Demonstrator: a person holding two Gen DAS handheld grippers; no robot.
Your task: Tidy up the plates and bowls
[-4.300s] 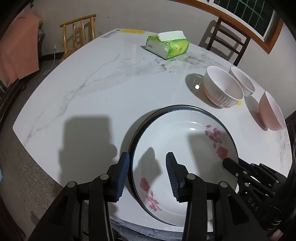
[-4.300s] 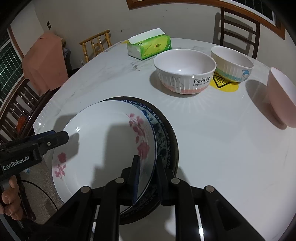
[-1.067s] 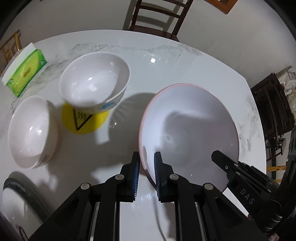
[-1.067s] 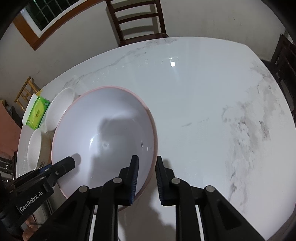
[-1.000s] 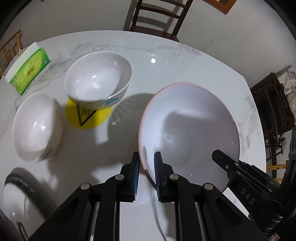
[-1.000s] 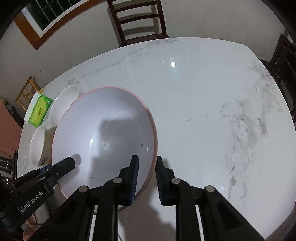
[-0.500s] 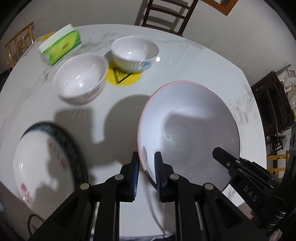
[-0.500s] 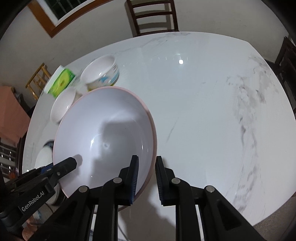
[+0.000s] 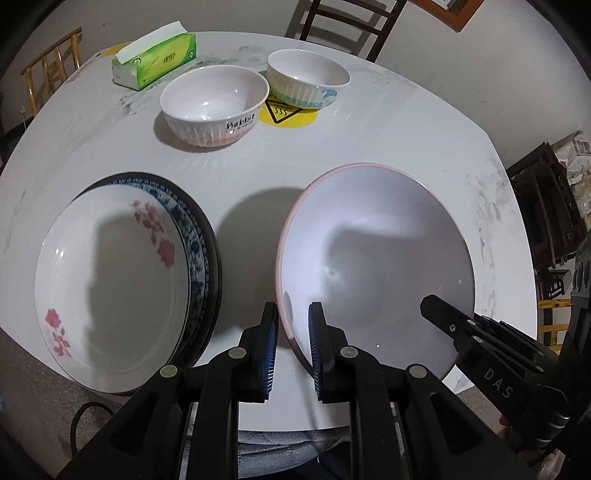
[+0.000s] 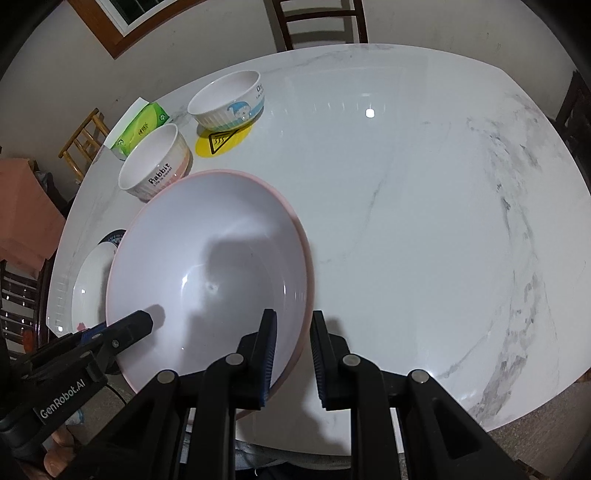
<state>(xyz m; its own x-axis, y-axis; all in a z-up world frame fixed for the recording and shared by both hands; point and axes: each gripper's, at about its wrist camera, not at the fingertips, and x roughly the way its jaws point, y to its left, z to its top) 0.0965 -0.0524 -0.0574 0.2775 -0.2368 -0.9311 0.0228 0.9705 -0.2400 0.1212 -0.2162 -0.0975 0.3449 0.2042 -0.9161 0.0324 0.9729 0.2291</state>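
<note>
A large pink-rimmed bowl (image 9: 376, 254) (image 10: 210, 273) hangs above the marble table, held by both grippers. My left gripper (image 9: 291, 339) is shut on its near-left rim. My right gripper (image 10: 291, 347) is shut on its near-right rim; that gripper shows in the left wrist view at the right (image 9: 436, 306). Left of the bowl lies a white floral plate (image 9: 110, 288) on a blue-patterned plate (image 9: 199, 236) with a dark rim. Farther back stand a "Rabbit" bowl (image 9: 214, 103) and a smaller ribbed bowl (image 9: 306, 81).
A green tissue box (image 9: 155, 62) sits at the table's far left. A yellow warning sticker (image 9: 288, 112) lies under the smaller bowl. Wooden chairs (image 10: 317, 22) stand beyond the table (image 10: 424, 206). The table's right half is bare marble. The near table edge runs under the grippers.
Both grippers have carried the pink-rimmed bowl sideways toward the plate stack, which has come fully into the left wrist view. The two small bowls have shifted toward the far middle.
</note>
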